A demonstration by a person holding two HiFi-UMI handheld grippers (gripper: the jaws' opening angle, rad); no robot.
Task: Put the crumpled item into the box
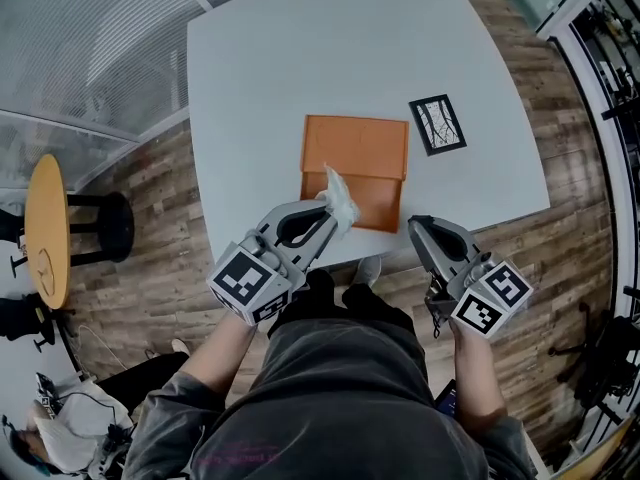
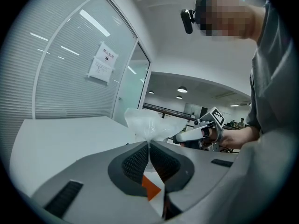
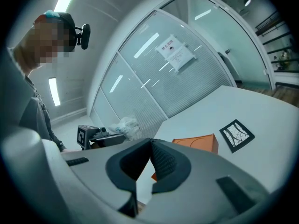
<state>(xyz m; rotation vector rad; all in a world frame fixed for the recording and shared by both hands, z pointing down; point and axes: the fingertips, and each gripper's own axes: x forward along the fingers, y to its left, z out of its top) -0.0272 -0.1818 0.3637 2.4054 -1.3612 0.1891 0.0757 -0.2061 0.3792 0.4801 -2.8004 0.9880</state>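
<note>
My left gripper is shut on a crumpled clear plastic wad, held above the near edge of the flat orange box on the white table. In the left gripper view the crumpled plastic sticks up from between the closed pads. My right gripper hovers over the table's front edge, right of the box, shut with nothing in it. The right gripper view shows the orange box ahead and the crumpled plastic to the left.
A black-framed white card lies on the table right of the box. A round wooden side table and a black stool stand on the wood floor at left. Glass partition walls run behind the table.
</note>
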